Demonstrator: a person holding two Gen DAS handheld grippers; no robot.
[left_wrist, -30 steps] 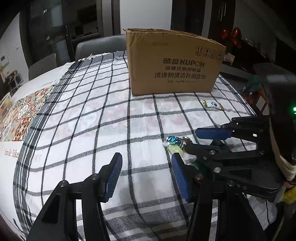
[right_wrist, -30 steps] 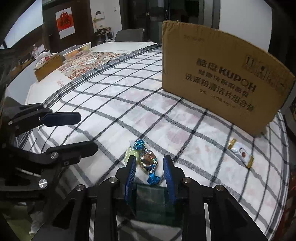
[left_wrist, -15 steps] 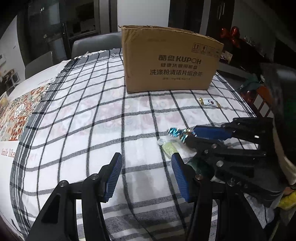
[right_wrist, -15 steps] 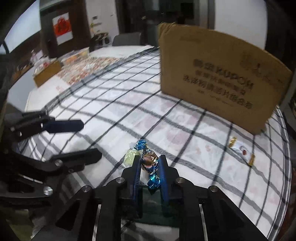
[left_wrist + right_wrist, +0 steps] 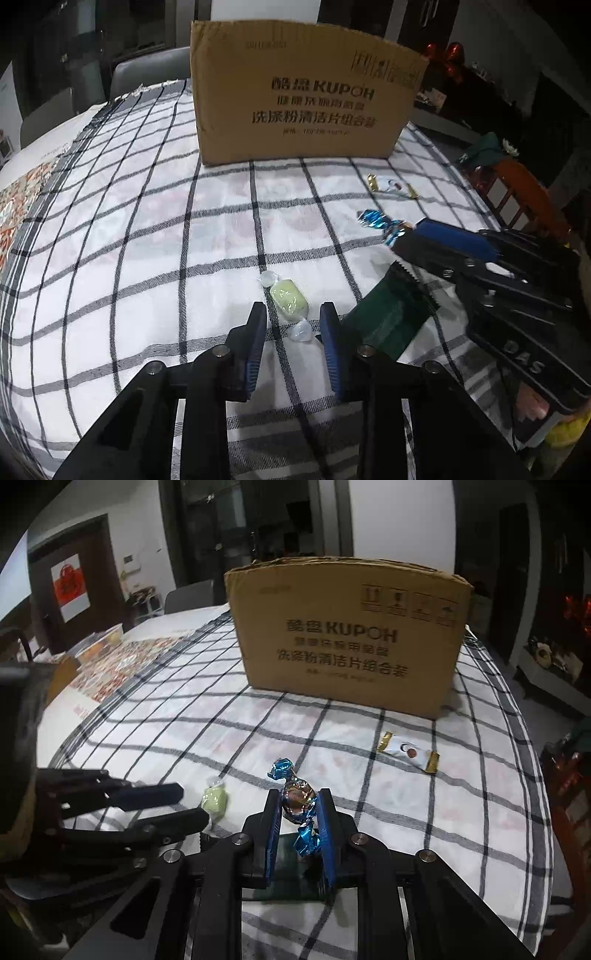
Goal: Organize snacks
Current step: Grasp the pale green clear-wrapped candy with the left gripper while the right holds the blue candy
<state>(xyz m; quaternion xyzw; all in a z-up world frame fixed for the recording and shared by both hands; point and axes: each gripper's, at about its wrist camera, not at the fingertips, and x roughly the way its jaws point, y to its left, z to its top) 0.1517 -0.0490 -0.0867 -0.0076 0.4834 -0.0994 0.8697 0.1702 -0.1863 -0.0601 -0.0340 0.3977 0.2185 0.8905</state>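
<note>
My right gripper [image 5: 298, 804] is shut on a blue-foil candy [image 5: 296, 798] and holds it above the checked cloth; the candy also shows in the left wrist view [image 5: 380, 221]. My left gripper [image 5: 293, 322] is open, its fingers on either side of a pale green wrapped candy [image 5: 289, 300] lying on the cloth, also in the right wrist view [image 5: 215, 798]. A white and gold sachet [image 5: 409, 752] lies near the cardboard box [image 5: 347, 635]. A dark green packet [image 5: 388, 317] lies under the right gripper.
The cardboard box [image 5: 303, 92] stands at the back of the checked cloth [image 5: 147, 240]. A patterned mat [image 5: 122, 668] and containers lie at the far left. Chairs stand behind the table. An orange chair [image 5: 524, 188] is at the right edge.
My right gripper closed on the blue-foil candy and lifted it off the cloth. My left gripper moved forward and right until its fingers straddle the green candy.
</note>
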